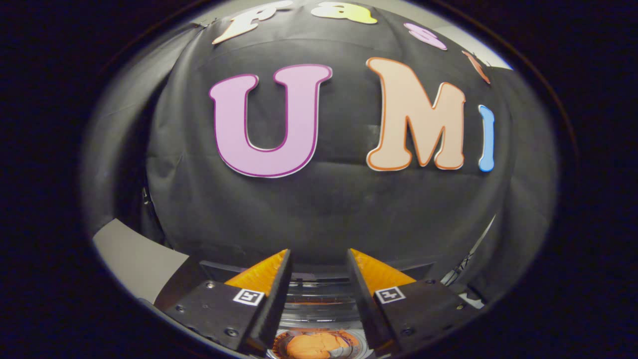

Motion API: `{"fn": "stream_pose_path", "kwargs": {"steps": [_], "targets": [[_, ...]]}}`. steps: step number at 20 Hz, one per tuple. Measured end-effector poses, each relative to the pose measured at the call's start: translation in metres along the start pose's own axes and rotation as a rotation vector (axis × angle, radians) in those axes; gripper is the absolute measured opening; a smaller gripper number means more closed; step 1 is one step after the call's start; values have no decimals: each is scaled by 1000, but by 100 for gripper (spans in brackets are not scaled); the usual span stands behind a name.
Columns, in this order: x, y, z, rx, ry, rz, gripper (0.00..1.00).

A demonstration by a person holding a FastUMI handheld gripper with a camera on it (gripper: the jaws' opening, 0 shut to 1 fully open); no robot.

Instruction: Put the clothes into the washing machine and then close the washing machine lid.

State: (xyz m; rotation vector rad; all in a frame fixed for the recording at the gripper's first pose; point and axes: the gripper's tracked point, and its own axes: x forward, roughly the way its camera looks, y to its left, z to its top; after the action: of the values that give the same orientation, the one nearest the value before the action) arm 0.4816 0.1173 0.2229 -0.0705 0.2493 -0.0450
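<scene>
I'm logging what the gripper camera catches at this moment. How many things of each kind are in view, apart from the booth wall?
Gripper, fingers apart with nothing between them: 1
Washing machine, seen below between the fingers: 1
Orange clothes lying in the machine's drum: 1 bundle
Grey panel beside the machine: 1
Total: 4

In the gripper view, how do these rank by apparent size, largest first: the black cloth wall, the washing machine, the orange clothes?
1. Black cloth wall, largest by far.
2. Washing machine, seen between the open gripper fingers.
3. Orange clothes inside its drum, smallest.
</scene>
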Motion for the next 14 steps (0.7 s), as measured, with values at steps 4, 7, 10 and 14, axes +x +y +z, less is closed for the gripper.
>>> {"fn": "stream_pose_path", "kwargs": {"steps": [4, 7, 10, 14], "targets": [[33, 12, -18, 2, 57, 5, 82], [43, 18, -36, 13, 116, 7, 88], [41, 19, -38, 25, 116, 30, 87], [33, 19, -35, 30, 98, 41, 87]]}}
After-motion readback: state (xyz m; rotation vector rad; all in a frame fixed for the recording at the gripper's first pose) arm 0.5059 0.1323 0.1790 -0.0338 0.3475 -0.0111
